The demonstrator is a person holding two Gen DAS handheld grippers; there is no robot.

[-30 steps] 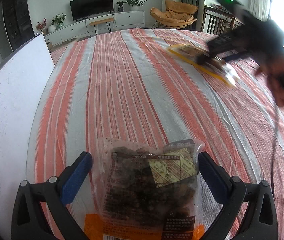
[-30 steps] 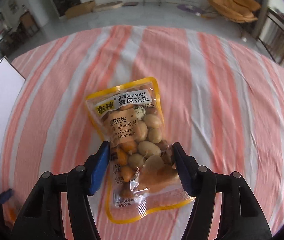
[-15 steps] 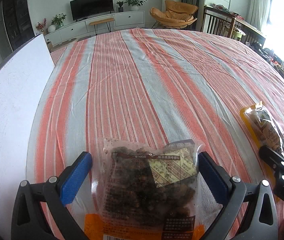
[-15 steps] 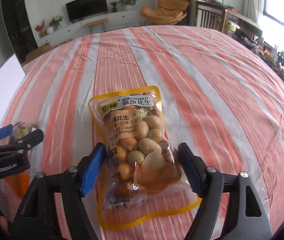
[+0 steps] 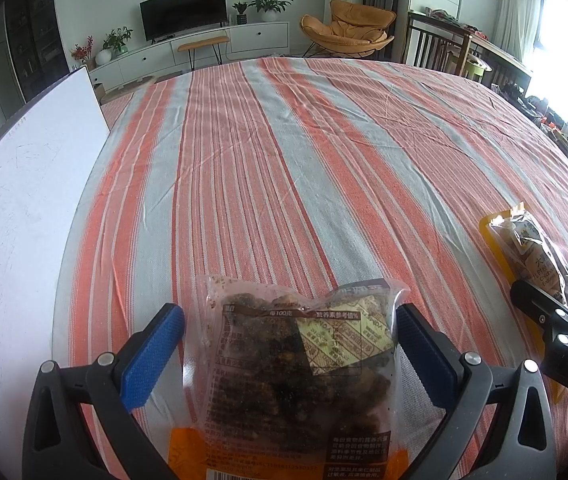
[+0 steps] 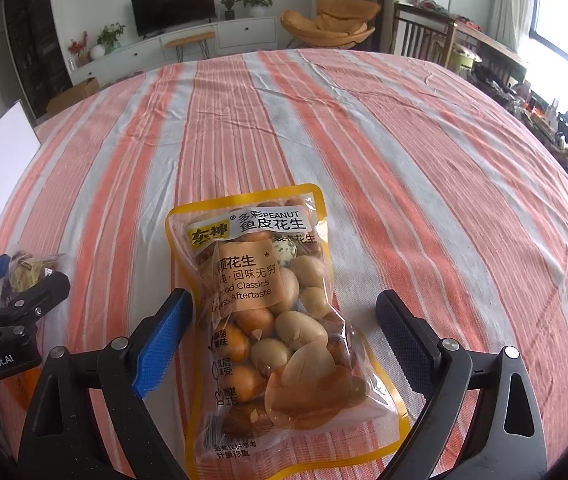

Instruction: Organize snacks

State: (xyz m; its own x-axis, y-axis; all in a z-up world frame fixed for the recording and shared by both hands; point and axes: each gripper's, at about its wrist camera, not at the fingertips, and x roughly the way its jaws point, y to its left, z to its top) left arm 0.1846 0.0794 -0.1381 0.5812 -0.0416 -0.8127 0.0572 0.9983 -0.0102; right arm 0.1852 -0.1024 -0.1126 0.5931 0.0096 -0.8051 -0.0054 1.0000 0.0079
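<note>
A clear bag of dark snack pieces (image 5: 292, 368) with an orange bottom lies on the striped cloth between the blue pads of my left gripper (image 5: 288, 312). Its jaws stand wide, and a gap shows at the left pad. To its right, a yellow-rimmed peanut bag (image 6: 280, 312) lies flat on the cloth between the fingers of my right gripper (image 6: 284, 300). Those jaws are opening, and both pads stand clear of the bag. The left wrist view shows the peanut bag (image 5: 532, 252) and right gripper (image 5: 550, 286) at its right edge. The right wrist view shows the left gripper (image 6: 30, 276) at its left.
The red, orange and grey striped tablecloth (image 5: 284, 140) covers a large round table. A white board (image 5: 24, 208) lies along the left side. Beyond the far edge are a TV cabinet (image 5: 204, 44), an orange chair (image 5: 344, 28) and wooden chairs (image 5: 436, 48).
My right gripper carried the peanut bag from the far right of the table to just right of the left gripper, laid it on the cloth and spread its jaws. The left gripper stayed still.
</note>
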